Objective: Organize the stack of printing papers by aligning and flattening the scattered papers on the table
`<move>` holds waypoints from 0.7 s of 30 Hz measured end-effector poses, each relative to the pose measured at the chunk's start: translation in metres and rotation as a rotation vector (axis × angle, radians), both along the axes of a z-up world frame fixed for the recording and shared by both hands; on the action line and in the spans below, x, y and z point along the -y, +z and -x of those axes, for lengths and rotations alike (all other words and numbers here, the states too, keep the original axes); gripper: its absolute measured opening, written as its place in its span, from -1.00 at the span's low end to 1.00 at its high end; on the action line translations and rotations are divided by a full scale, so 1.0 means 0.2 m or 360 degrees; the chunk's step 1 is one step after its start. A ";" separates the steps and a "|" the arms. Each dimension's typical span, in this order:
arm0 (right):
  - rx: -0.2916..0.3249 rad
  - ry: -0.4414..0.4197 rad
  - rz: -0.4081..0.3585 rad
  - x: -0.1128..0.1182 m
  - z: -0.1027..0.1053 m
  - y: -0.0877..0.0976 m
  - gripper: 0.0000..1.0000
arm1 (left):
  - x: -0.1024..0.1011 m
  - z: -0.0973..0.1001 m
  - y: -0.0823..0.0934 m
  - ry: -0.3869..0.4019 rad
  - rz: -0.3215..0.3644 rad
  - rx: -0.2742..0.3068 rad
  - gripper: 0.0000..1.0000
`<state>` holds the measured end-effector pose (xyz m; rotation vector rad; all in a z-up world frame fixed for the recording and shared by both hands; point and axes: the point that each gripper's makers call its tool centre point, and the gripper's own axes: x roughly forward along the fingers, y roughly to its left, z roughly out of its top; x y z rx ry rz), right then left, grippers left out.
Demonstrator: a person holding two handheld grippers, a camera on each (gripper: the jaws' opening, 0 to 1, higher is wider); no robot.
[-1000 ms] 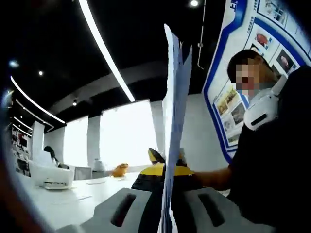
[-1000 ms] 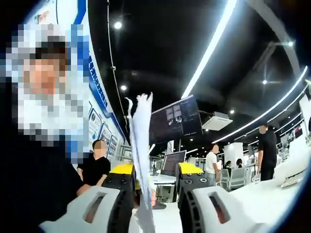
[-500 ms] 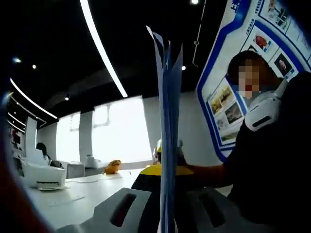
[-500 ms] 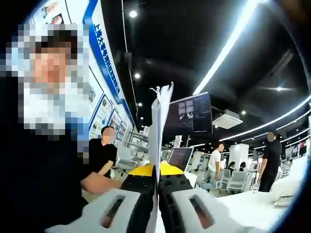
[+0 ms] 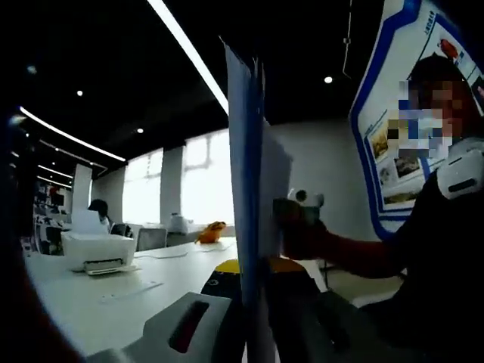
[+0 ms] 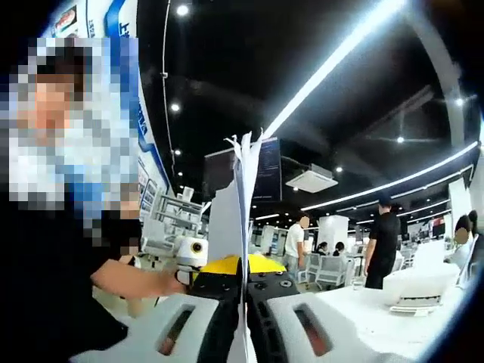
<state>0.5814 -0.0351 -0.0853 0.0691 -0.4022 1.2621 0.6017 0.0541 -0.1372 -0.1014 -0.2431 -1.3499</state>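
The white surface (image 5: 113, 302) stretches off to the left in the left gripper view, with a white printer (image 5: 97, 249) standing on it far off and a loose sheet (image 5: 128, 289) lying nearer; in the right gripper view another printer (image 6: 420, 287) sits at the right edge. The stack of papers (image 5: 246, 204) stands on edge, raised off the surface, held from both ends. Compared with half a second ago its top edges look more even in the left gripper view, less splayed, and the camera has swung so the printer sits larger and nearer. The left gripper (image 5: 253, 333) is clamped on the stack, the sheets rising straight between its jaws. The right gripper (image 6: 243, 318) is likewise closed tight on the papers (image 6: 243, 204), as it was before. The person's hand (image 6: 162, 281) now shows beside the sheets.
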 end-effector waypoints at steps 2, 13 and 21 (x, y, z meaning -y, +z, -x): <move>-0.0004 -0.0013 -0.0001 0.04 -0.02 -0.01 -1.00 | 0.01 0.01 0.00 -0.0003 0.0000 -0.0001 -0.85; -0.0040 -0.0033 0.0059 0.00 -0.03 -0.08 -1.00 | 0.03 -0.03 -0.08 0.0117 -0.0105 -0.0002 -0.88; -0.0221 0.0012 0.0117 -0.01 -0.10 -0.20 -0.71 | 0.06 -0.04 -0.15 0.0128 -0.0157 -0.0049 -0.55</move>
